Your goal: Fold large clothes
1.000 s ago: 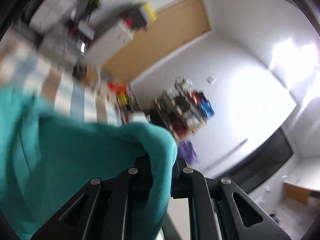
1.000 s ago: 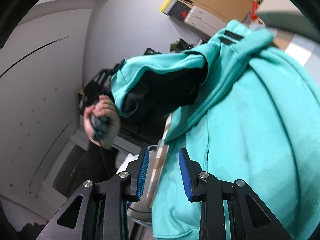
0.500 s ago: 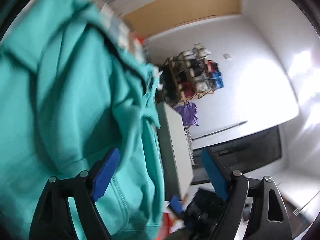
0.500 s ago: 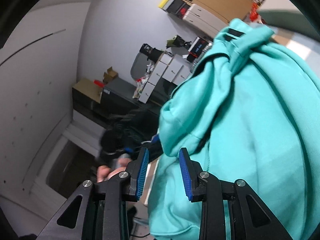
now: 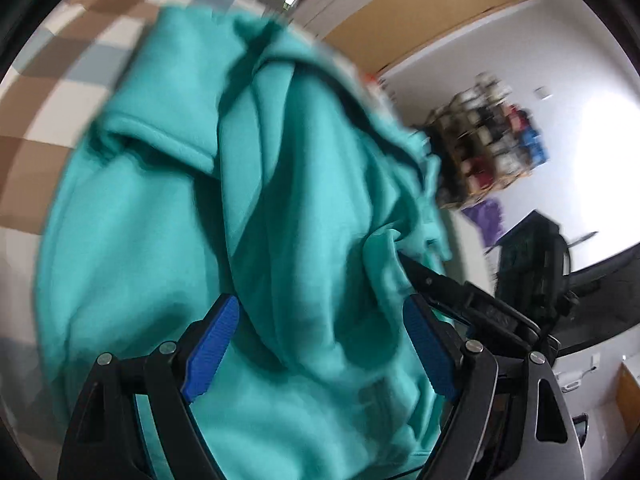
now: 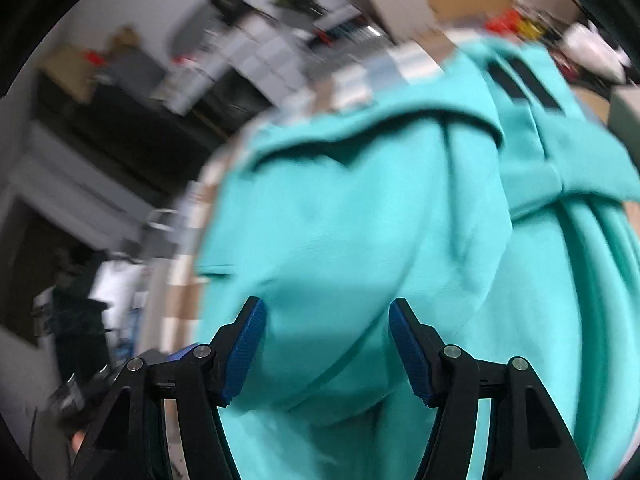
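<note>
Our left gripper (image 5: pixel 320 344) stands with its jaws wide apart, the blue pads (image 5: pixel 212 350) clear on either side of a fold of the teal hoodie (image 5: pixel 280 220); the cloth lies between them, but neither pad presses on it. Our right gripper (image 6: pixel 328 350) has just been opening its jaws, and they too stand apart, with a rounded bulge of the same hoodie (image 6: pixel 360 220) between the blue pads (image 6: pixel 244 354) and nothing pinched.

Beyond the left jaws, the garment lies bunched in thick folds on a checkered cloth (image 5: pixel 60 92) of brown, white and pale blue squares, a cuffed sleeve end turned up near its upper left. Past the right jaws, the hoodie heaps over the same checkered surface (image 6: pixel 360 76), and two short black stripes (image 6: pixel 520 80) mark it near the top.

Farther out in the left view, a cluttered shelf unit (image 5: pixel 488 140) stands against a white wall, and a black chair (image 5: pixel 532 256) sits below it. Both views are blurred.
</note>
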`<state>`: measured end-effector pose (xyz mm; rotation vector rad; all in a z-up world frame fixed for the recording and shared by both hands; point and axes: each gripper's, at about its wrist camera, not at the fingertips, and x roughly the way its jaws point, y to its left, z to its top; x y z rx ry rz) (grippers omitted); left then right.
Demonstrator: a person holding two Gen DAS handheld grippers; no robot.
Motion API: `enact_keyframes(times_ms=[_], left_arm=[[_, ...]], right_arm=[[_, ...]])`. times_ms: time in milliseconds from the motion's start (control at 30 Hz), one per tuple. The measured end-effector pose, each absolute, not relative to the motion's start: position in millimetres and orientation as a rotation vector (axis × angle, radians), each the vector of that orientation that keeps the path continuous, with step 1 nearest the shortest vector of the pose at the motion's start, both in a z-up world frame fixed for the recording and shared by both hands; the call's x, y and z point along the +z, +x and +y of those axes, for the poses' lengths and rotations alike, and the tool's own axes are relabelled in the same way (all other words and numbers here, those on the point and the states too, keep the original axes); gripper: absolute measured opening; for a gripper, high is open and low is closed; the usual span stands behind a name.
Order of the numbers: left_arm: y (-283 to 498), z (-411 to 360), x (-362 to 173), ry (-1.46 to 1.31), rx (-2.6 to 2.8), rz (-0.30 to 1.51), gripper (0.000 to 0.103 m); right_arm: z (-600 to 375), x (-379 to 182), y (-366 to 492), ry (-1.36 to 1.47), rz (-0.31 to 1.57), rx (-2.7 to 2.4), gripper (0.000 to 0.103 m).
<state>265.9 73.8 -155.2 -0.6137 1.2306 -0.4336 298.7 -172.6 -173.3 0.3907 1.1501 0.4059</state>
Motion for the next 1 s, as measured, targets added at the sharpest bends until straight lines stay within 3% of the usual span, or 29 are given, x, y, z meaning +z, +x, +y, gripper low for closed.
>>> enact_keyframes(times_ms=[33,167,200,233,267,367,433,567,600,667,767,800,900,1000], left_arm=[[270.4,65.8,-162.0,-0.581,-0.41,1.289,0.08],[278.4,34.3,-165.2,-0.451,-0.354,1.337,0.077],[279.2,26.2,-162.7,-0.407,-0.345,1.334,0.071],[281.9,18.2,-162.9,-0.384,-0.343,1.344,0.05],[285.1,12.6,-165.2,-0.395,-0.356,1.36,0.036],[293.0,-2.4,-152.1,-0.439,-0.428,1.33,0.017],[296.6,-8.5,-135.5,-0.467,-0.477,1.28,0.017],[287.7,1.0,-80.9,-0.536,-0.591,0.957,0.016],[283.9,2.5,-82.0,-0.53,-0.577,0.924,0.017],[285.0,-2.1,-116.6,-0.527,-0.496,1.025,0.017],[281.7,-3.9,-175.9,-0.503,-0.392,1.206,0.016],[274.4,1.1,-189.3,-0.531,-0.401,1.191,0.017],[263.2,7.8,-184.5,-0.494,-0.438,1.197,0.02],[254.2,17.9,-162.3,-0.414,-0.404,1.222,0.021]], right_arm=[[-168.7,-183.0,303.5,0.369,1.182,0.409,0.062],[-169.0,-195.2,303.6,0.286,1.176,0.418,0.035],[-171.2,-196.0,300.8,0.271,1.175,0.452,0.021],[-170.1,-193.2,297.9,0.236,1.16,0.483,0.018],[-167.5,-188.9,294.7,0.173,1.138,0.489,0.016],[-161.2,-163.4,289.7,-0.026,1.057,0.47,0.01],[-161.3,-143.3,293.0,-0.061,1.024,0.455,0.008],[-176.3,-76.5,292.7,-0.063,0.808,0.476,0.006],[-183.3,-59.6,287.7,-0.047,0.721,0.507,0.006],[-187.2,-53.7,286.5,-0.037,0.675,0.527,0.006],[-183.2,-113.2,292.2,-0.077,0.81,0.533,0.006],[-177.4,-133.1,299.3,-0.106,0.867,0.516,0.006],[-183.9,-207.8,300.4,-0.082,1.078,0.471,0.006],[-209.7,-210.4,294.9,0.107,1.063,0.508,0.006]])
